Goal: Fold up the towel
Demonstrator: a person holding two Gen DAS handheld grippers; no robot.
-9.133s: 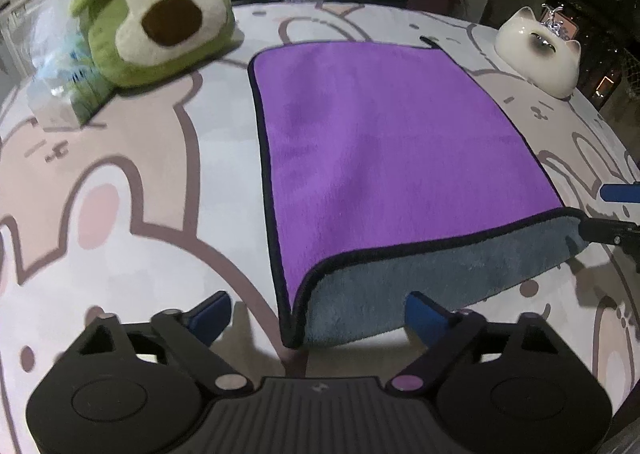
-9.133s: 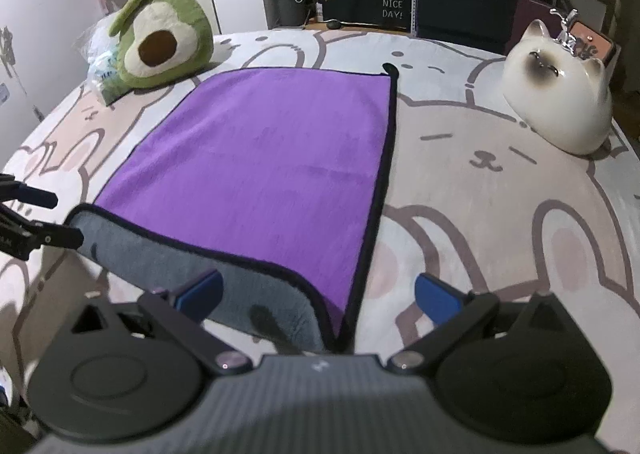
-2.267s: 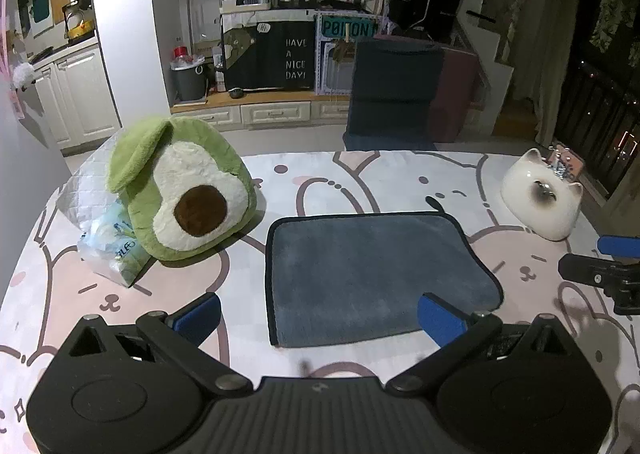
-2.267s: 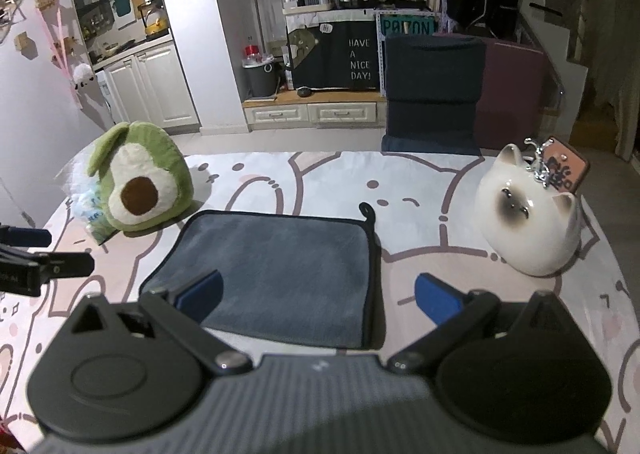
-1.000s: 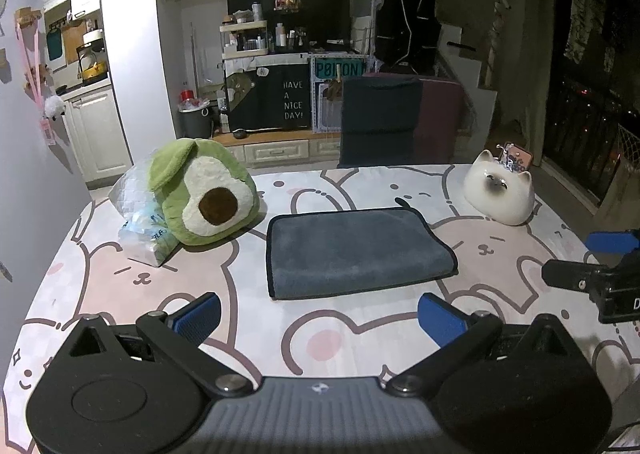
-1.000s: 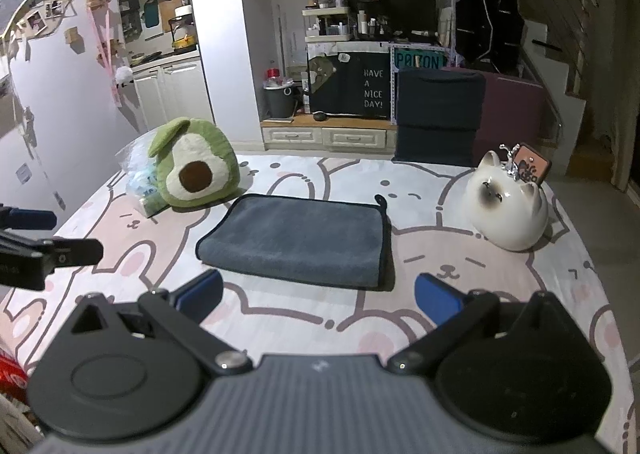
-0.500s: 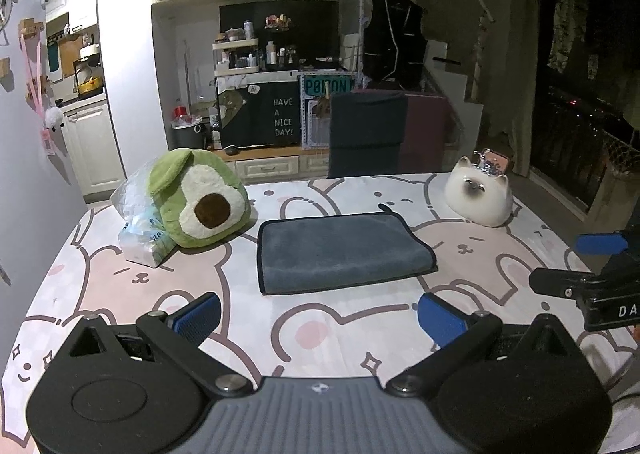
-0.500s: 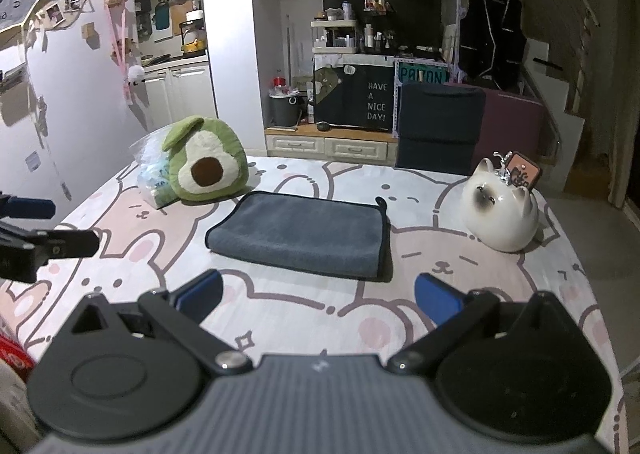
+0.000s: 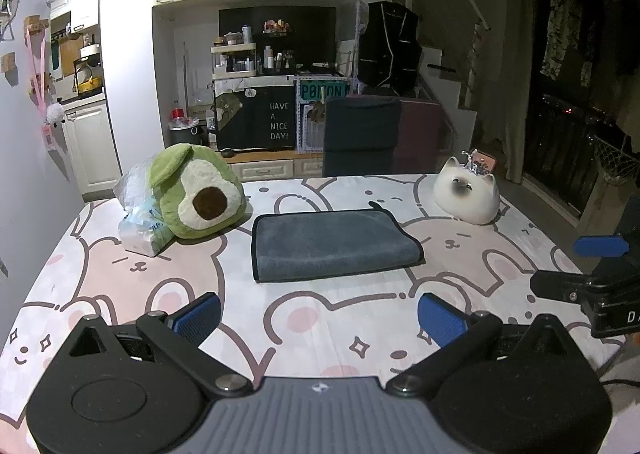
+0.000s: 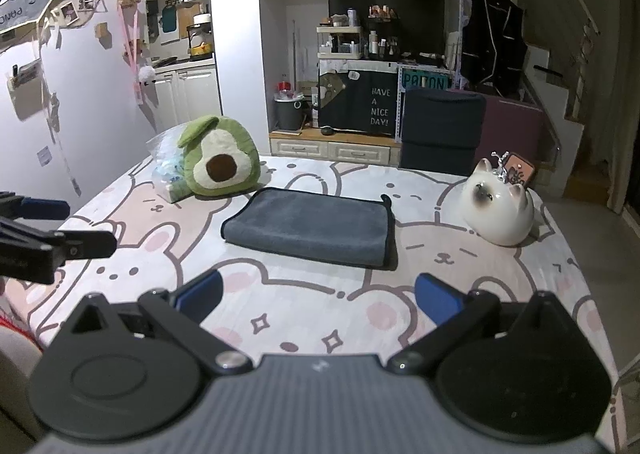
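Note:
The towel [image 9: 332, 244] lies folded in half, grey side up, flat on the rabbit-print table cover [image 9: 320, 326]; it also shows in the right wrist view [image 10: 310, 230]. My left gripper [image 9: 320, 318] is open and empty, held back over the near edge of the table, well short of the towel. My right gripper [image 10: 318, 296] is open and empty, also held back from the towel. Each gripper shows at the edge of the other's view, the right one [image 9: 592, 270] and the left one [image 10: 52, 230].
A green avocado plush [image 9: 196, 191] and a plastic bag of tissues [image 9: 138, 219] sit left of the towel. A white ceramic cat [image 9: 468, 193] sits to its right. A dark chair [image 9: 362, 141] stands behind the table.
Both grippers have drawn further back and up from the table, so the folded towel looks smaller and farther. The towel has not moved.

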